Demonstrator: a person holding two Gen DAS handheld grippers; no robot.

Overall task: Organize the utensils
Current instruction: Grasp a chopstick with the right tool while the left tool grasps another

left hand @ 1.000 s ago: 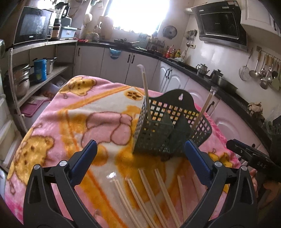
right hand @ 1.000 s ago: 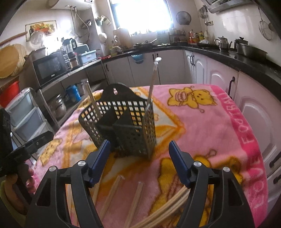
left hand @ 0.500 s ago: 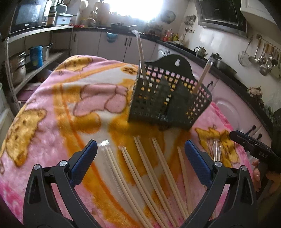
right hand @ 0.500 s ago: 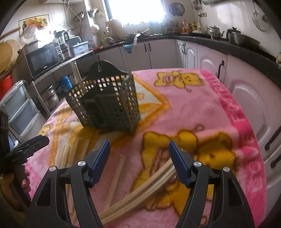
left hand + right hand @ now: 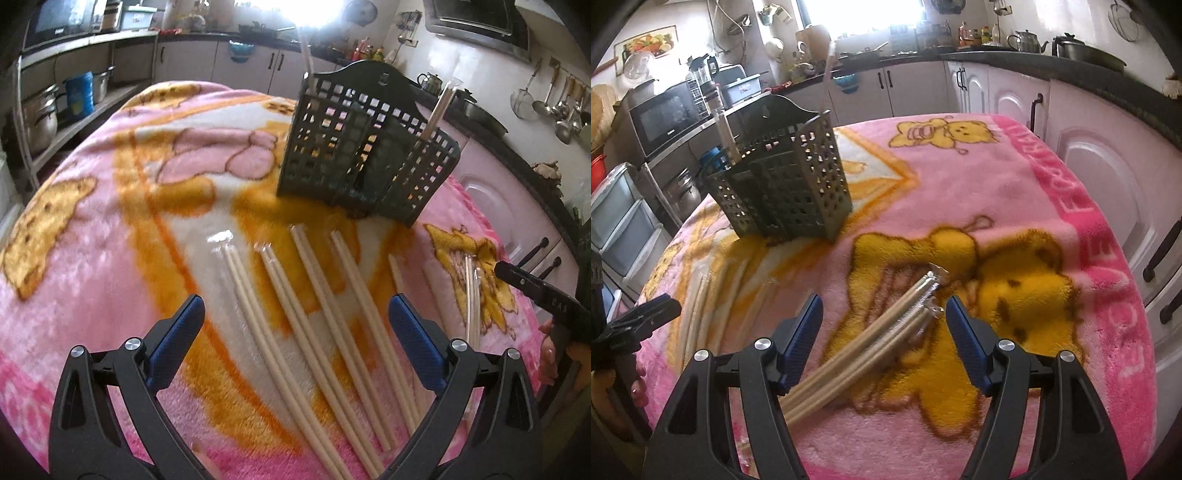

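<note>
A dark perforated utensil basket (image 5: pixel 365 147) stands on the pink blanket (image 5: pixel 110 221); it also shows in the right wrist view (image 5: pixel 783 177). Two wrapped chopstick packs stick up from it, one at its left side (image 5: pixel 308 62) and one at its right side (image 5: pixel 439 110). Several wrapped chopstick pairs (image 5: pixel 314 314) lie flat in front of it. My left gripper (image 5: pixel 295 332) is open just above them. My right gripper (image 5: pixel 884 332) is open above a bundle of chopsticks with metal tips (image 5: pixel 879 339). The right gripper's dark body (image 5: pixel 543 295) shows at the left wrist view's right edge.
Kitchen cabinets (image 5: pixel 1089 155) and a dark counter run close along the right of the blanket-covered table. Shelves with pots (image 5: pixel 40 118) and a microwave (image 5: pixel 665 118) stand on the left. The blanket's pink lettered border (image 5: pixel 1108 277) marks the table's right edge.
Both grippers have lowered and tipped toward the table. The flat chopsticks now lie between the left fingers, the metal-tipped bundle between the right fingers. Both stay open.
</note>
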